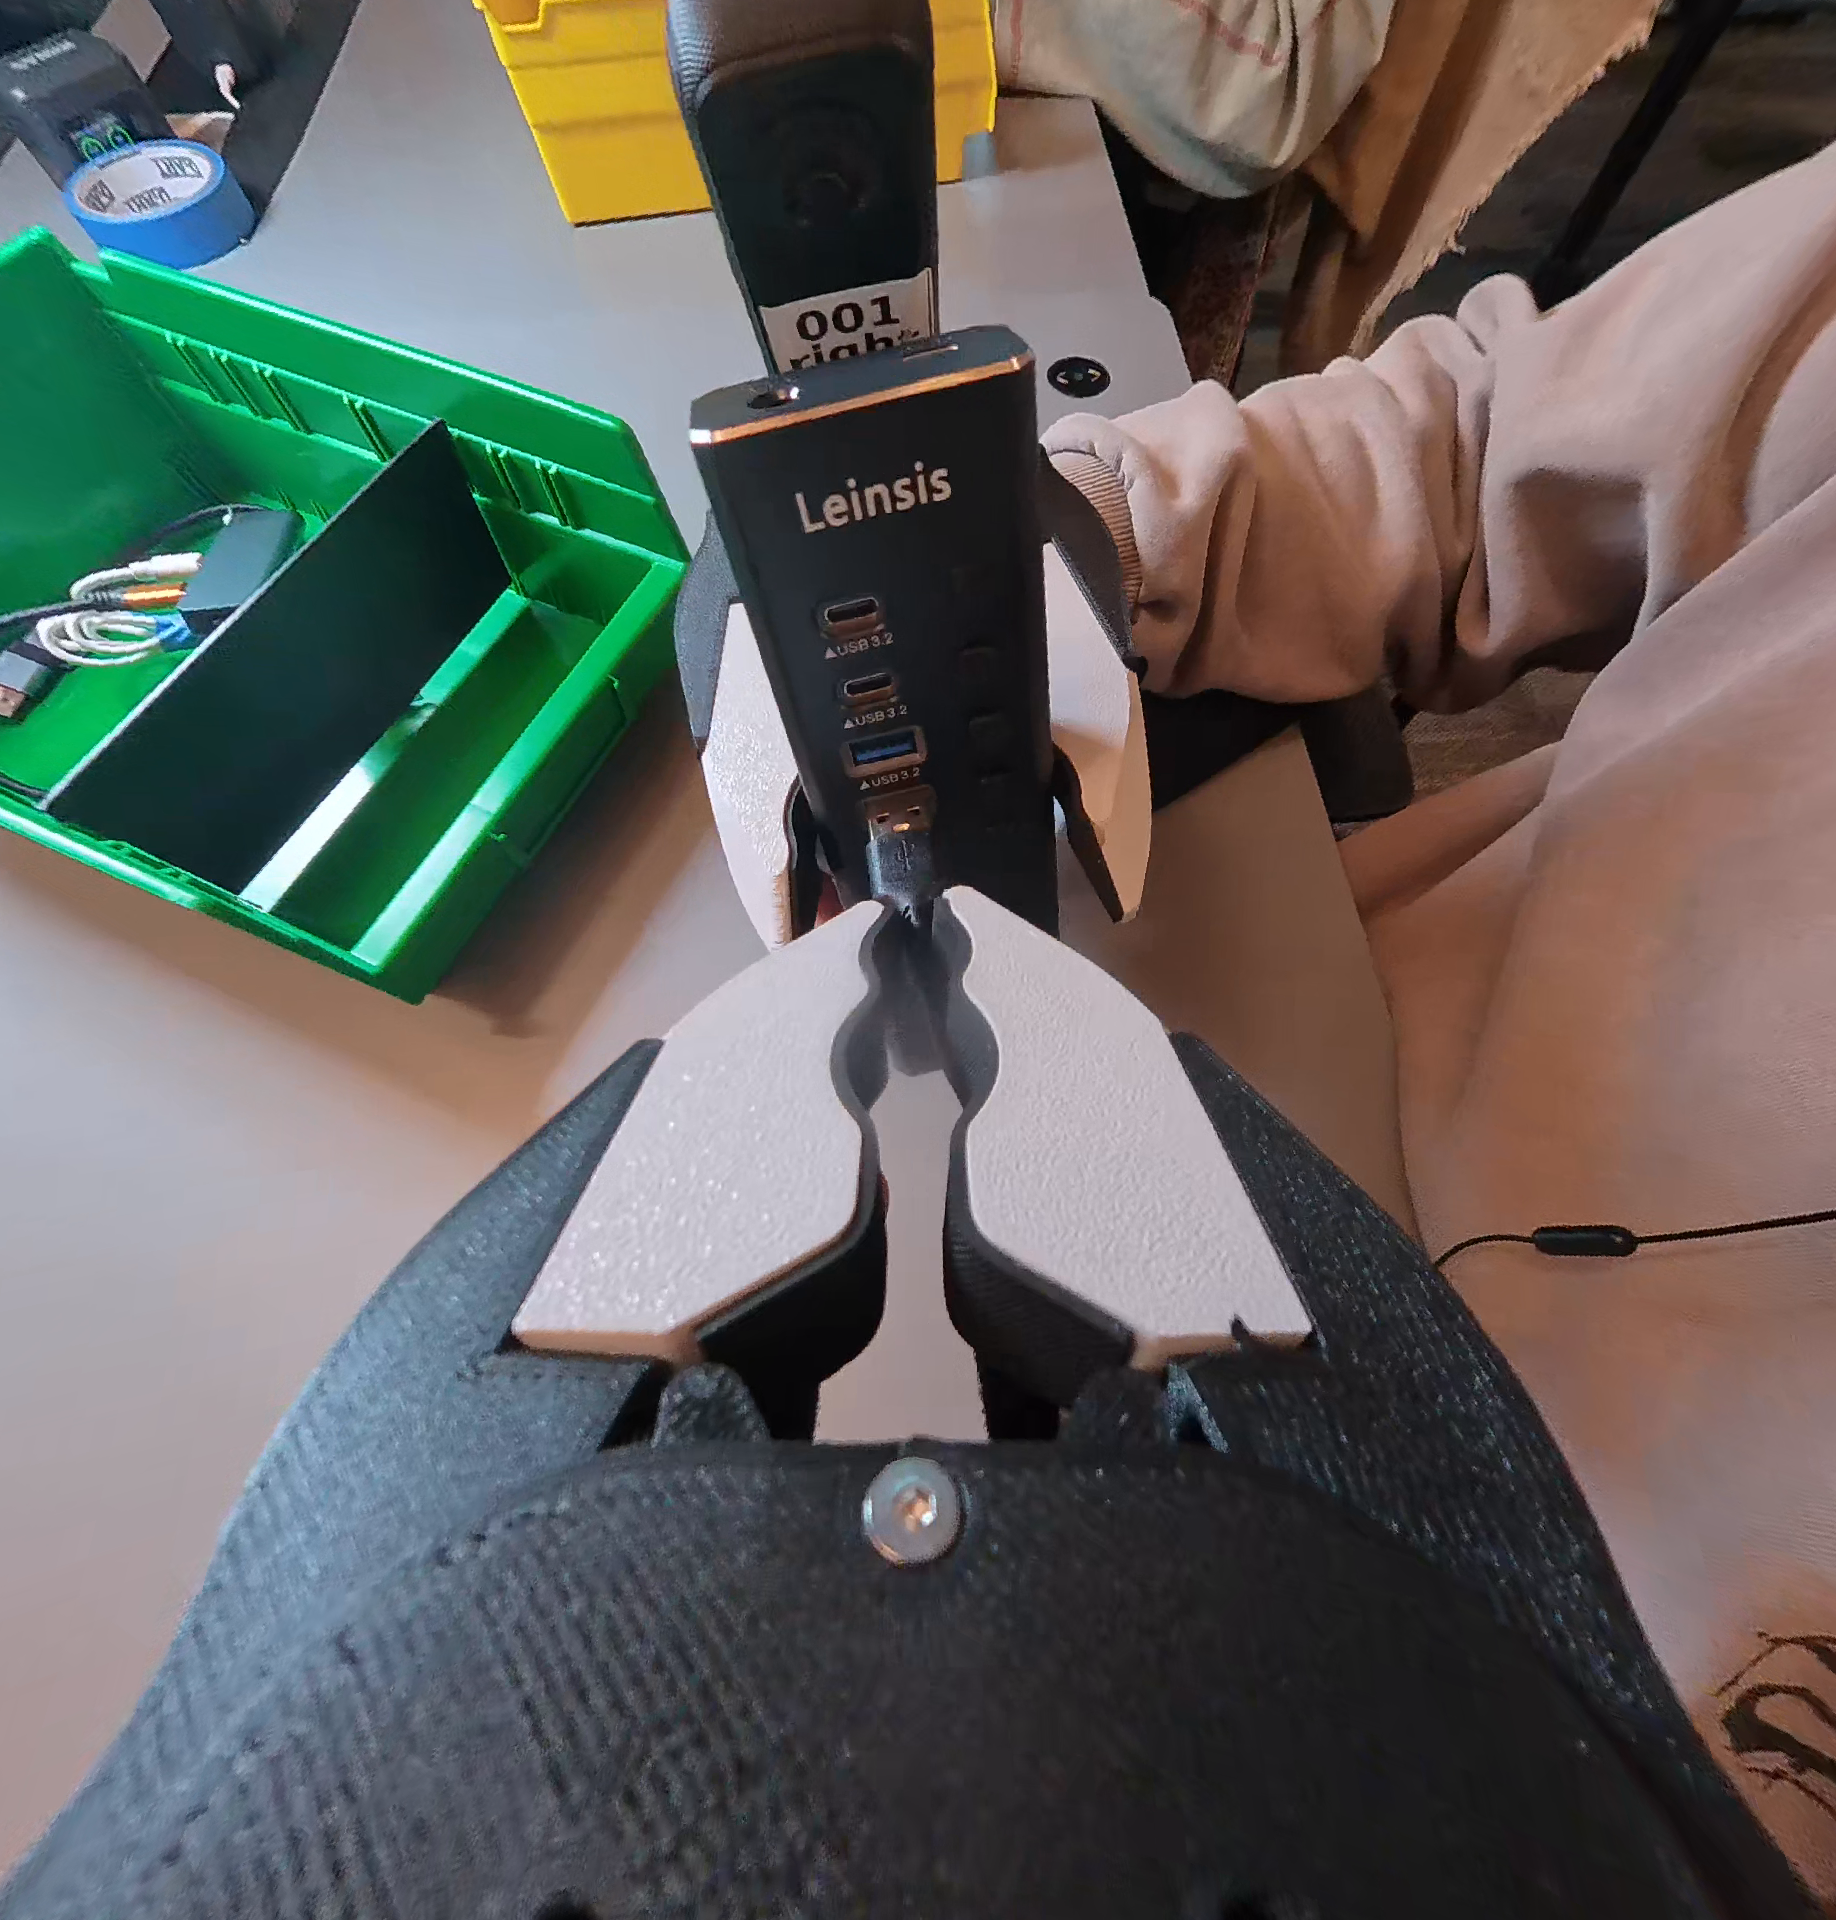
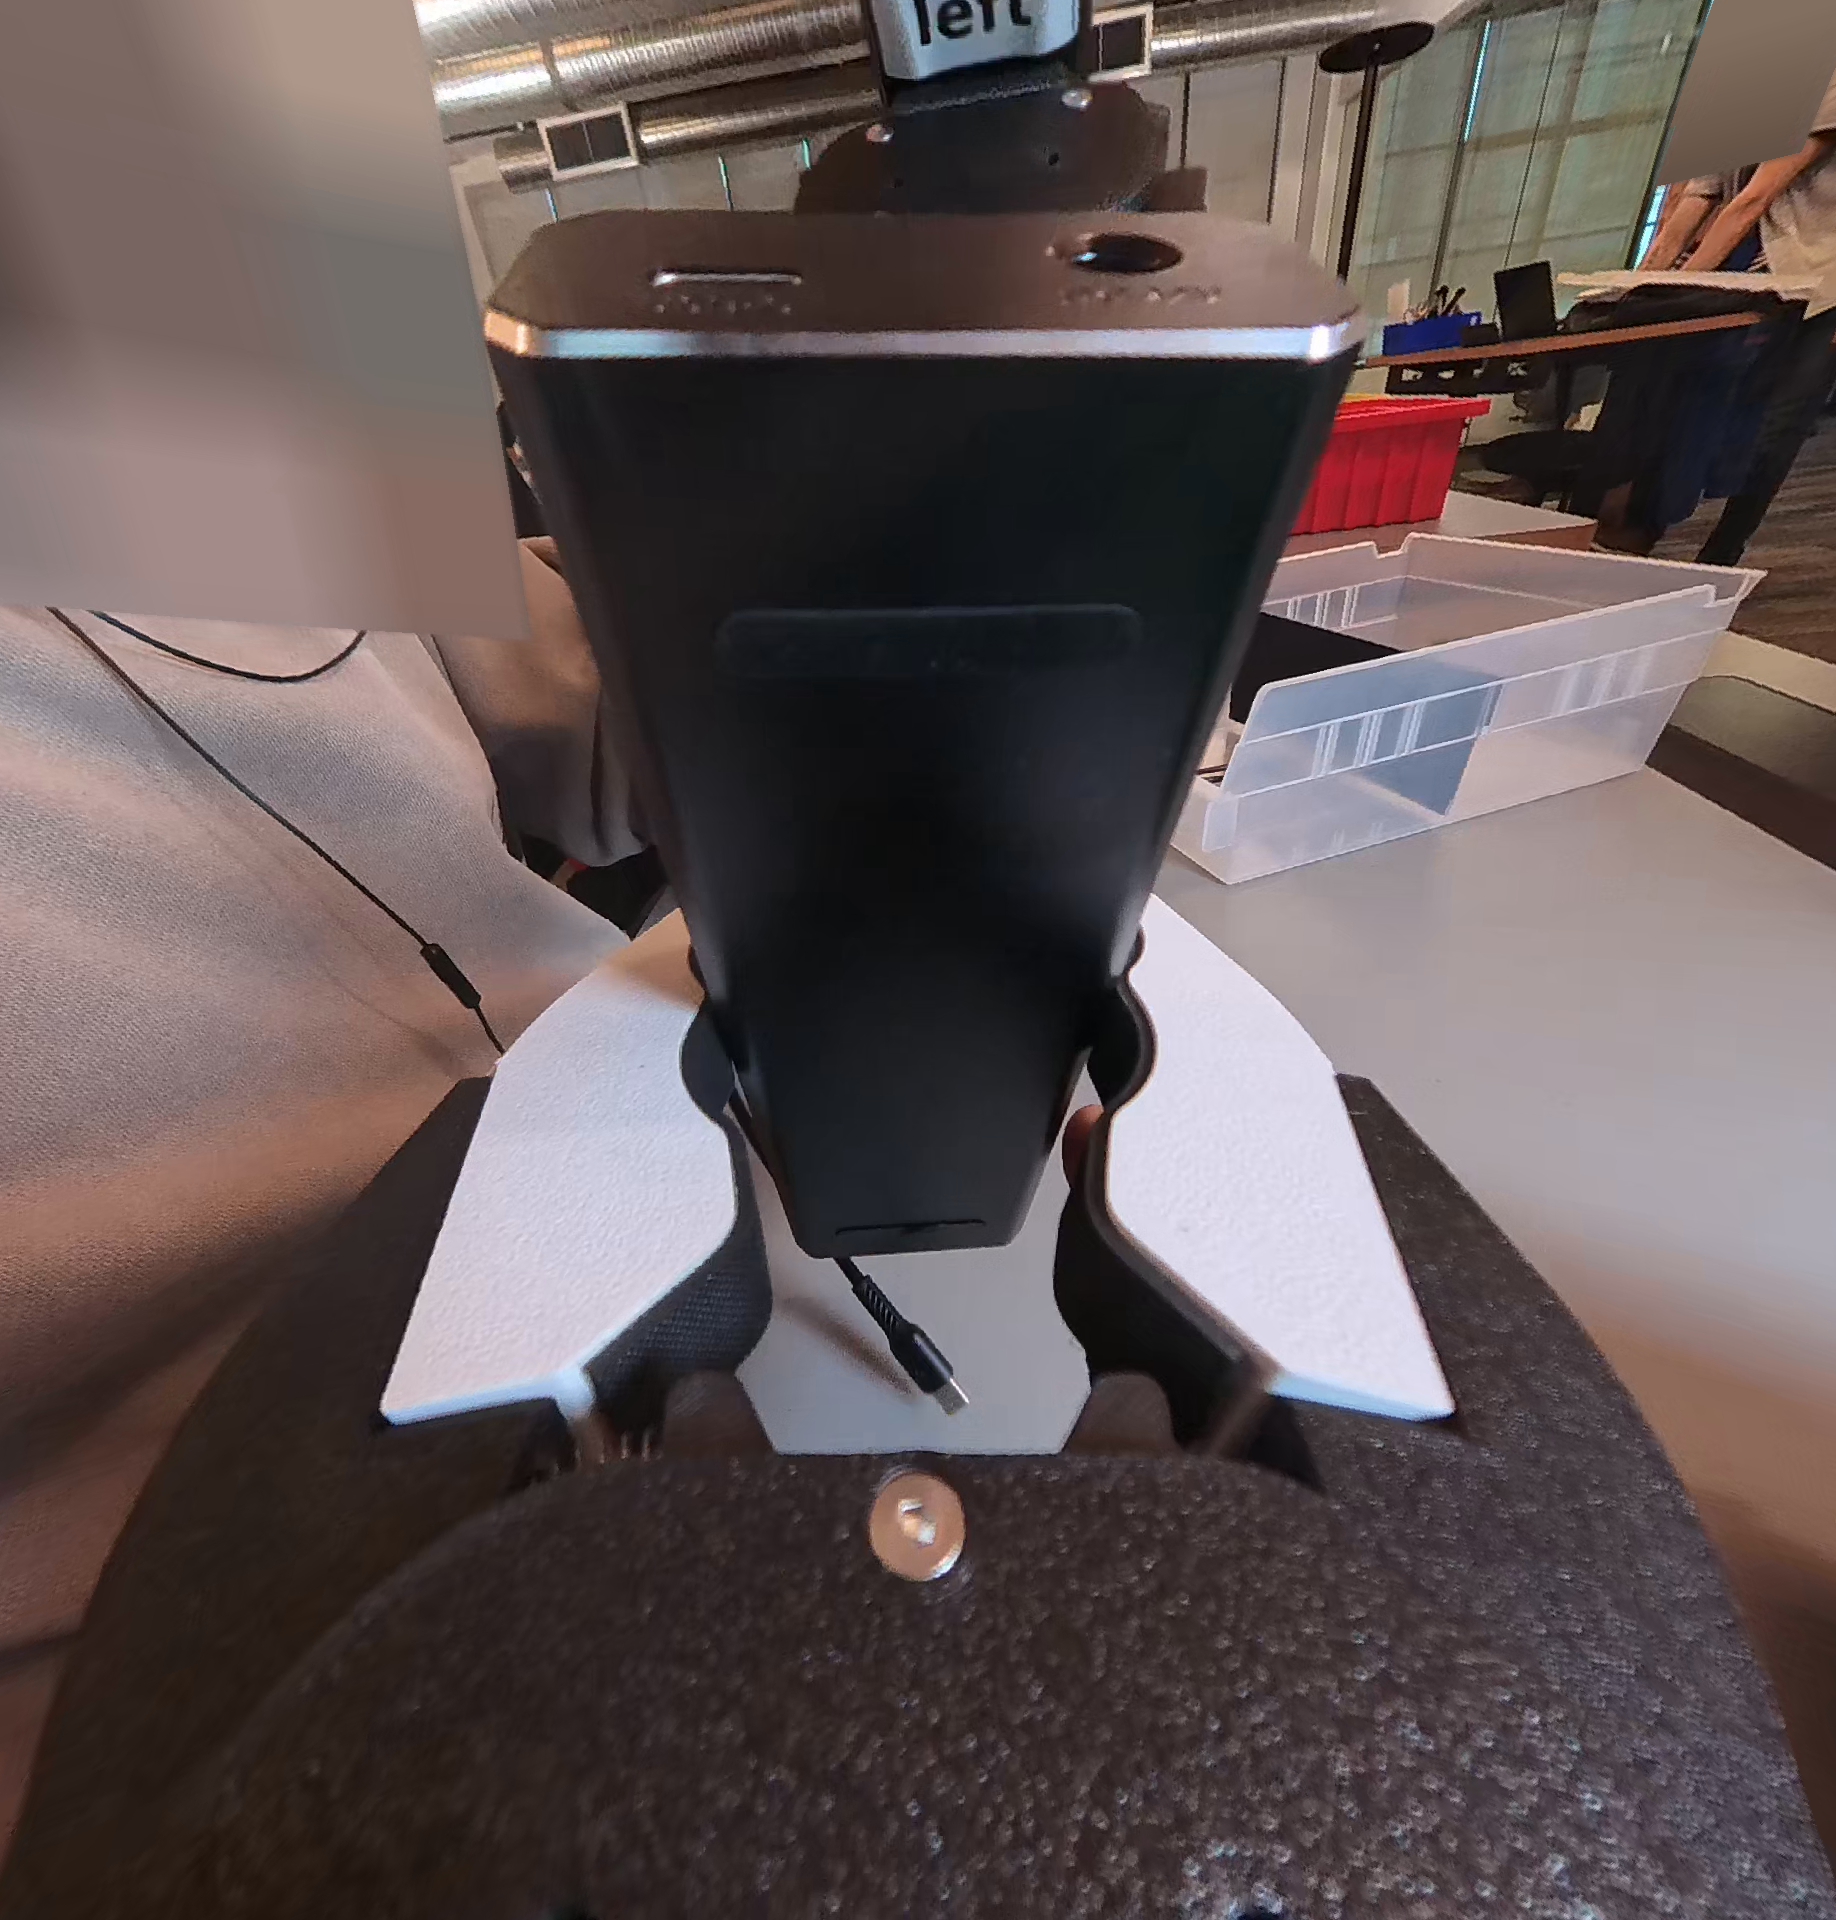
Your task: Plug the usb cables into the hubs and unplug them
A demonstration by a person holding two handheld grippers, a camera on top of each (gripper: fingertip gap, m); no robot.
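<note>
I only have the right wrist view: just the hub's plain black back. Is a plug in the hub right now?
Observer: Yes, in the left wrist view a black USB-A plug sits partly in the lowest port of the hub, some metal still showing.
Operator: Who holds that plug?
Observer: The left gripper, shut on the cable right behind the plug.
Operator: Are the other ports free?
Observer: The three front ports above it show nothing plugged in.
Operator: Any more cables around?
Observer: Several lie coiled in the green bin, on the table beside the hub.
</note>
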